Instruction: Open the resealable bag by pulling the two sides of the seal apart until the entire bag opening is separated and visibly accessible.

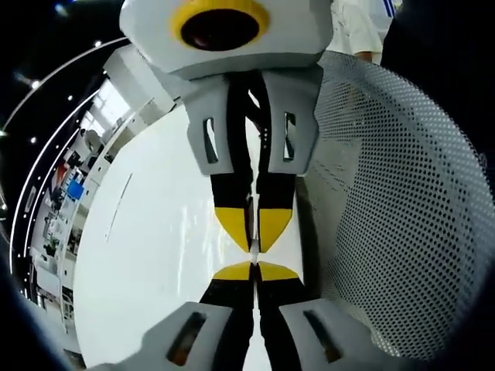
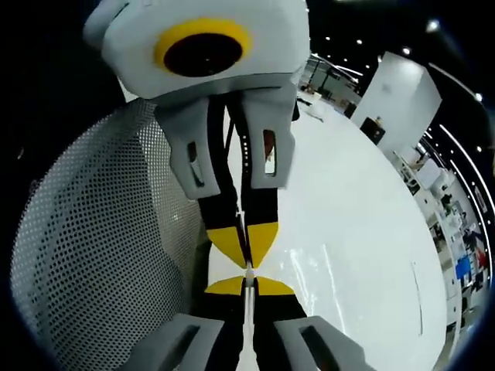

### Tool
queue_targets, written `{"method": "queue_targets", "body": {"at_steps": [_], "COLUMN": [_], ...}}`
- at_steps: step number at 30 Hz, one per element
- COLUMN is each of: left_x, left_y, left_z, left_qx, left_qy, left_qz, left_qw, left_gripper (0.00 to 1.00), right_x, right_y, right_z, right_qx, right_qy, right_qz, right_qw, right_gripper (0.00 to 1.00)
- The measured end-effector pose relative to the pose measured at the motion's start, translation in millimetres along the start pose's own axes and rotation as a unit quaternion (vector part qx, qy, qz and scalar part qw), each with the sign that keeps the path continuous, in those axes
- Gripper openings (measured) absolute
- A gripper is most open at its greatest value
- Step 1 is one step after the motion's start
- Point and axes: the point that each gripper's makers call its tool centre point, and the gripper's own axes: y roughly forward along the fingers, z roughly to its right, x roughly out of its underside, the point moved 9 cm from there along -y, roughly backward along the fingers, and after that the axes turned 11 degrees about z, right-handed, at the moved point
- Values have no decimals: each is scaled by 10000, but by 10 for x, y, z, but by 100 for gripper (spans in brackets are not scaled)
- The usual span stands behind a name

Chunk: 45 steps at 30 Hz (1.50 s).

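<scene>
My left hand-held gripper (image 1: 254, 263) and my right hand-held gripper (image 2: 248, 280) meet tip to tip, both with jaws closed on the thin clear edge of the resealable bag (image 1: 252, 210) stretched between them, above the white bench (image 1: 155, 255), beside a perforated panel (image 1: 394, 216).

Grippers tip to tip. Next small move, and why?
Probably draw the left hand-held gripper and right hand-held gripper slowly apart: both look shut, tips almost touching, on a thin clear edge, so the opening likely isn't parted yet.
</scene>
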Motion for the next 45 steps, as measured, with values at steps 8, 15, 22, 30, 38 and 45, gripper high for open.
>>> {"method": "queue_targets", "body": {"at_steps": [8, 15, 22, 30, 38, 45], "left_x": [29, 42, 57, 49, 55, 53], "left_y": [-40, -39, -54, -70, -122, -121], "left_z": [4, 25, 29, 32, 30, 60], "left_qx": [-19, -32, -29, 2, -1, 25], "left_qy": [-184, -305, -360, -333, -326, -362], "left_qz": [-5, -51, -55, -63, -76, -35], "left_qw": [9998, 9995, 9993, 9994, 9994, 9993], "left_gripper": [0, 0, 0, 0, 0, 0], "right_x": [32, 79, 131, 165, 198, 244], "right_y": [-36, -57, -98, -126, -160, -207], "right_z": [-4, -24, -26, -34, -31, -42], "right_qx": [5, -33, -41, -63, -53, -88], "right_qy": [23, 20, 32, 99, 100, 133], "right_qz": [-27, -127, -189, -207, -295, -329], "right_qw": [10000, 9999, 9998, 9997, 9995, 9993], "right_gripper": [0, 0, 0, 0, 0, 0]}}
